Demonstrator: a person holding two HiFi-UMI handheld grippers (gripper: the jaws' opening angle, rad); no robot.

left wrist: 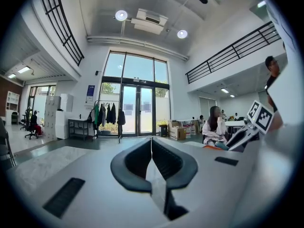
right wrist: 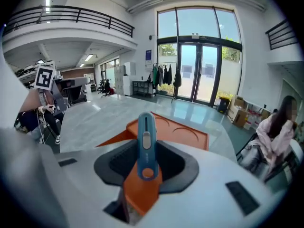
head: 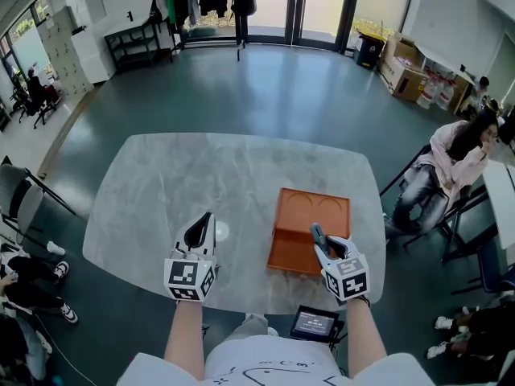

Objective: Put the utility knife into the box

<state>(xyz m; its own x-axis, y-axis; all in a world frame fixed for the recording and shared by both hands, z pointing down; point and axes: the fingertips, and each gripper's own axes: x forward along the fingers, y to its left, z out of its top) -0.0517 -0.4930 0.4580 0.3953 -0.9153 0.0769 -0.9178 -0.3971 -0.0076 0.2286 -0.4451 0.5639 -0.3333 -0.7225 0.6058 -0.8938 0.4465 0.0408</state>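
A blue utility knife (right wrist: 145,141) with an orange end is clamped between the jaws of my right gripper (right wrist: 146,152), pointing forward. In the head view the right gripper (head: 317,235) hangs over the near half of the open orange box (head: 299,212), and the knife (head: 316,234) shows at its tip. The box (right wrist: 190,132) lies on the table just ahead of the knife. My left gripper (head: 201,230) hovers over the table left of the box, its jaws pressed together with nothing in them (left wrist: 151,142).
The pale marble table (head: 201,175) is rounded, and its near edge runs just under both grippers. A person sits on a chair (head: 455,163) off the table's right side. A small tablet (head: 314,323) is below the table's near edge.
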